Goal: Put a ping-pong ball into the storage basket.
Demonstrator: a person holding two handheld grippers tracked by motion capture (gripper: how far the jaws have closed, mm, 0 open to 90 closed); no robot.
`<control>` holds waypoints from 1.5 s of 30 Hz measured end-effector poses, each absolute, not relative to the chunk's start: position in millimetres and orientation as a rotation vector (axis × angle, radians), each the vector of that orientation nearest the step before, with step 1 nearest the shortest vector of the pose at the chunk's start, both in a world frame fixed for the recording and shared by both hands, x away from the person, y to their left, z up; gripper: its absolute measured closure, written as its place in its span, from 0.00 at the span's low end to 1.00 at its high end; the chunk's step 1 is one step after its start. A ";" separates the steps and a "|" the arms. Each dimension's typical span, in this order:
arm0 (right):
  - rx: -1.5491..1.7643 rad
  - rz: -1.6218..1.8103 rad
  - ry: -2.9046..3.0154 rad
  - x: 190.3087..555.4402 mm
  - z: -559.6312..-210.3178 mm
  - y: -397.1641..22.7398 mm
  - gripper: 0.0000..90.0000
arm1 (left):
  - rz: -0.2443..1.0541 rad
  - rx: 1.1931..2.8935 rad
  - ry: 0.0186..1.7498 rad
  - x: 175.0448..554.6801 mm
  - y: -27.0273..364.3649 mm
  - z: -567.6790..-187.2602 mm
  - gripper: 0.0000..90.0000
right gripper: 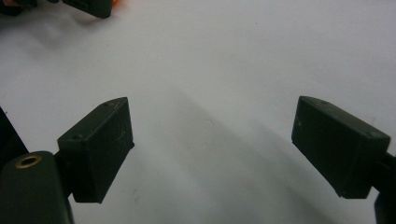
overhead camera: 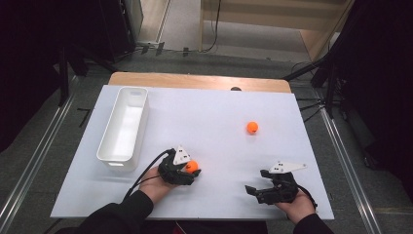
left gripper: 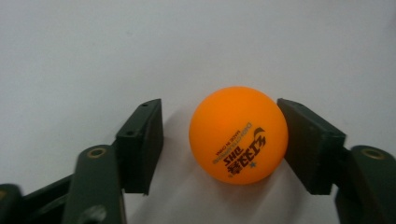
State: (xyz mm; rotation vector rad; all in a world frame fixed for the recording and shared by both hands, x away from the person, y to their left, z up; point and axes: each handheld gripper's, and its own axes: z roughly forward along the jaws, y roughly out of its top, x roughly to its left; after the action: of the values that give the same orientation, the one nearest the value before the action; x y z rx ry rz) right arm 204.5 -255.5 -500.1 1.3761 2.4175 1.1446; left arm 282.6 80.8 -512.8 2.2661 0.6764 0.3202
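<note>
An orange ping-pong ball point(overhead camera: 192, 166) with dark print lies on the white table top point(overhead camera: 209, 109), between the jaws of my left gripper point(overhead camera: 190, 171). In the left gripper view the ball point(left gripper: 238, 134) touches the right-hand pad point(left gripper: 308, 140), while a gap separates it from the left-hand pad point(left gripper: 142, 140), so the left gripper point(left gripper: 219, 109) is open around it. A second orange ball point(overhead camera: 252, 127) sits alone farther back on the right. My right gripper point(overhead camera: 255, 180) rests near the front right, jaws wide apart. In its own view the right gripper point(right gripper: 212, 135) has nothing between its pads.
A long white bin point(overhead camera: 115, 165) stands along the left side of the table top, open and empty as far as I can see. A wooden table edge point(overhead camera: 195, 80) runs behind the white surface. Dark stands and cables surround the table.
</note>
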 end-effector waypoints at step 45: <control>1.332 1.254 2.372 211.6 -496.5 -253.9 0.13 | 0.108 2.246 0.712 284.1 95.2 -463.6 0.56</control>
State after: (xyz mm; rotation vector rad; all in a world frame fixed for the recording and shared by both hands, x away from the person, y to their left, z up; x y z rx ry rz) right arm 211.6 -253.9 -496.5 1.3323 2.3719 1.2543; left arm 284.1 95.2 -463.6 2.2463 0.7115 0.1081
